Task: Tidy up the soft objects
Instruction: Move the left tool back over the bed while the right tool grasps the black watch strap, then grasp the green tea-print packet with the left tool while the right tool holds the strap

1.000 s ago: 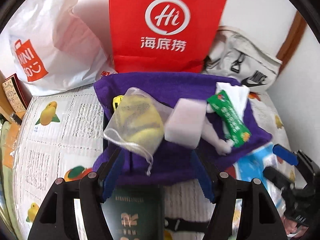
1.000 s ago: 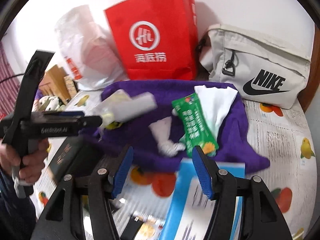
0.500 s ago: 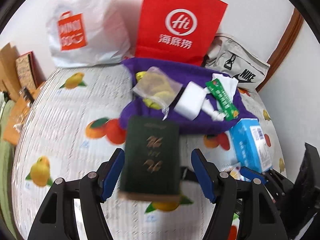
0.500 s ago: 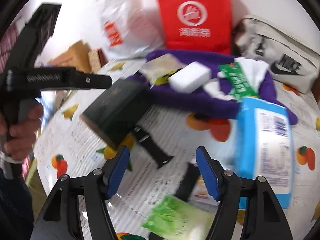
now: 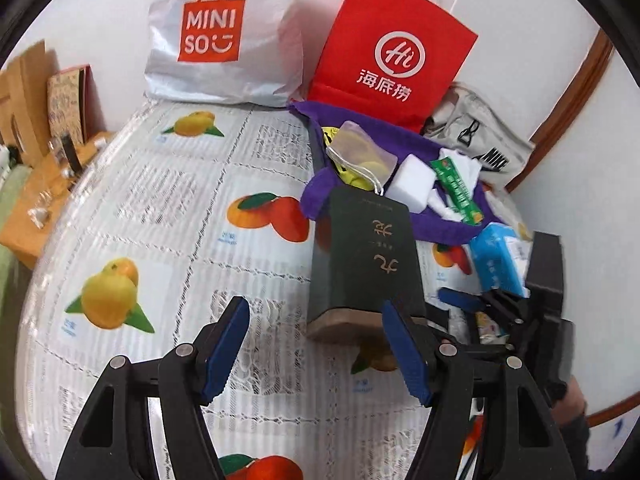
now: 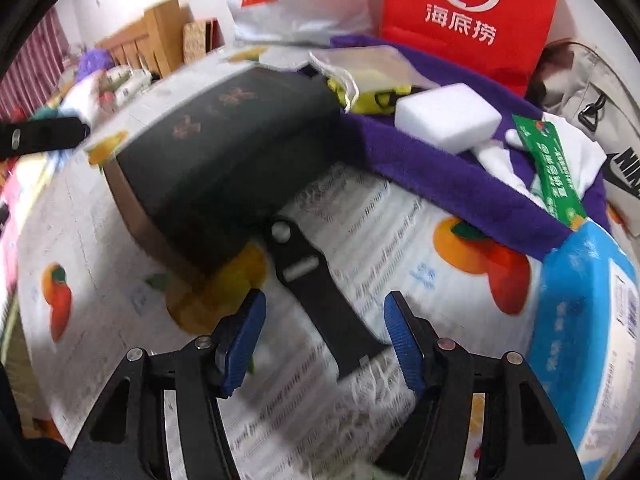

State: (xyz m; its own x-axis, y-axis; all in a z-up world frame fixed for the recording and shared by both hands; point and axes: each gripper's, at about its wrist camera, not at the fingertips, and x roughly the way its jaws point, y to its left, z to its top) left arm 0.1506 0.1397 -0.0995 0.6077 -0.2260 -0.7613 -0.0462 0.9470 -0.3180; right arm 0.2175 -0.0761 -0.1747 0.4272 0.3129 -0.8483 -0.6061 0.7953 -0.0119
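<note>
A purple towel [image 5: 424, 148] [image 6: 448, 176] lies at the back of the table. On it sit a mesh pouch with yellow contents [image 5: 360, 156] [image 6: 360, 72], a white sponge block [image 5: 412, 184] [image 6: 448, 116], a green packet [image 5: 456, 188] [image 6: 556, 172] and white tissue [image 5: 464, 164]. A blue tissue pack [image 5: 496, 260] [image 6: 588, 328] lies in front of the towel. My left gripper [image 5: 316, 352] is open and empty above the tablecloth. My right gripper [image 6: 324, 340] is open and empty, low over a black strap [image 6: 320, 292].
A dark green book [image 5: 364, 260] [image 6: 224, 148] lies in front of the towel. A red paper bag [image 5: 392, 52] [image 6: 468, 12], a white Miniso bag [image 5: 224, 36] and a grey Nike bag [image 5: 480, 140] stand at the back. Wooden boxes [image 5: 32, 92] stand at the left.
Both grippers have pulled back from the towel toward the table's front. The left view now sits farther left and higher; the right gripper has dropped low over the black strap.
</note>
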